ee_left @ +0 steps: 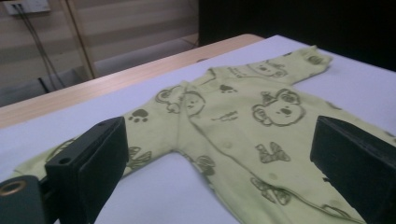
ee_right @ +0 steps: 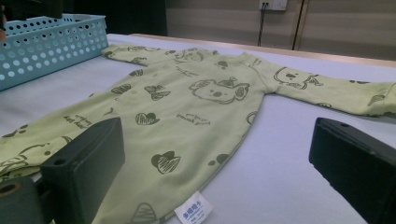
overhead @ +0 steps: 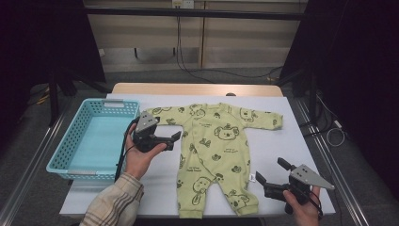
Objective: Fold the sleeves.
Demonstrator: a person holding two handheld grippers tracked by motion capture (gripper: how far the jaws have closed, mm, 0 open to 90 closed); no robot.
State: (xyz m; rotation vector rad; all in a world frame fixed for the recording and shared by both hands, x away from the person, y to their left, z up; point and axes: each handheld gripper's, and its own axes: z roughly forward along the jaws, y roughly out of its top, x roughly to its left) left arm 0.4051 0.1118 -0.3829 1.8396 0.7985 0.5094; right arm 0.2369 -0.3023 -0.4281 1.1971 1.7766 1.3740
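A pale green baby romper (overhead: 214, 153) printed with dark koala faces, hearts and paw marks lies spread flat in the middle of the white tabletop (overhead: 291, 141), sleeves out to both sides. The right tool's view shows a small white label (ee_right: 194, 210) at its side seam. The left tool (overhead: 164, 136) hovers wide open near one sleeve; the right tool (overhead: 273, 176) hangs wide open just beside a leg. A turquoise basket (overhead: 75, 141) stands left.
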